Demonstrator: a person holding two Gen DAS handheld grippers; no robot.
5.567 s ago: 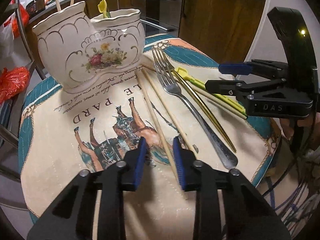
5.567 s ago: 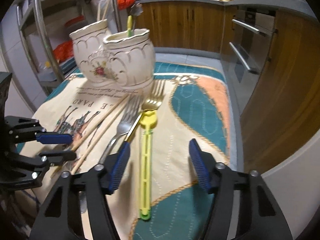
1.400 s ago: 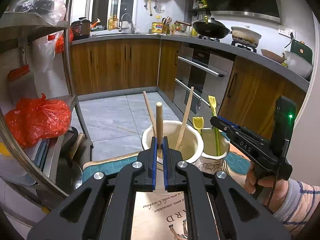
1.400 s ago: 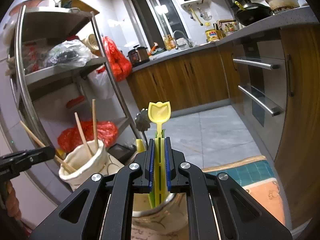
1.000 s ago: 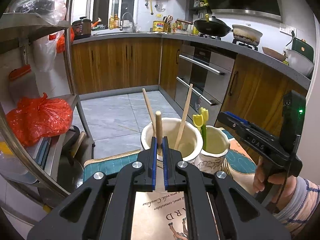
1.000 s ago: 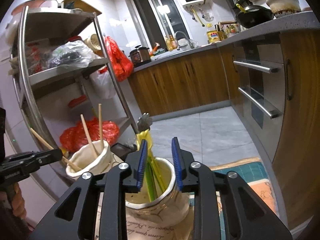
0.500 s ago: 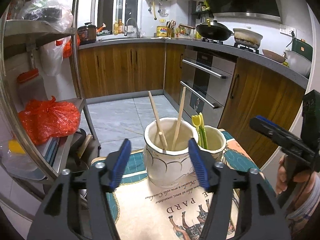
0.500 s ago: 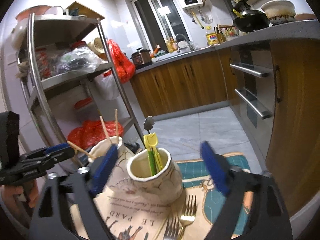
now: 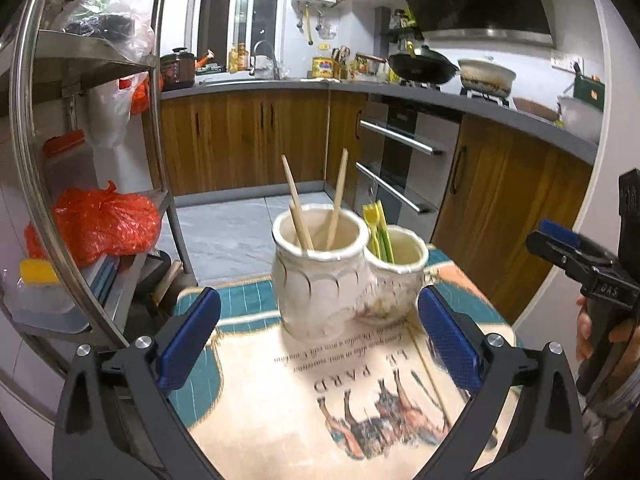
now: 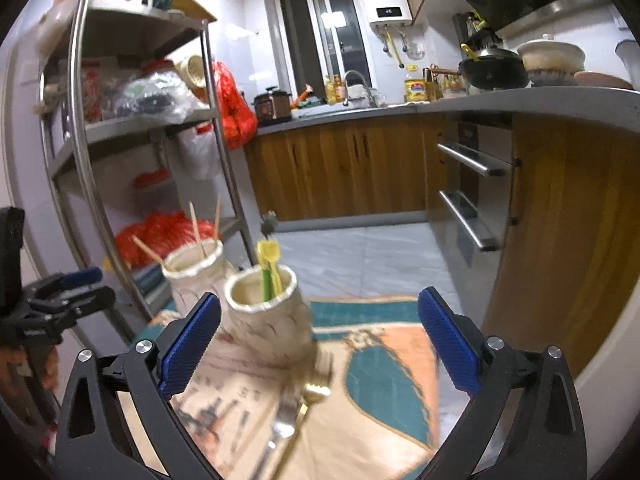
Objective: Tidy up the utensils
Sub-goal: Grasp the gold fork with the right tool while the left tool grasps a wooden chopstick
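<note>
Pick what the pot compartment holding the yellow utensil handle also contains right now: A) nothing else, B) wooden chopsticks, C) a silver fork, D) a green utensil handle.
D: in the right wrist view a green utensil handle stands beside the yellow utensil handle in the nearer pot compartment, while the wooden chopsticks sit in the other one.

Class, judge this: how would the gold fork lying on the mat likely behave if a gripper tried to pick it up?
The gold fork looks like polished metal, so probably stiff and slippery between the pads. It lies flat on the mat, so a pinch may skid off. A silver utensil lies close beside it and might get nudged.
</note>
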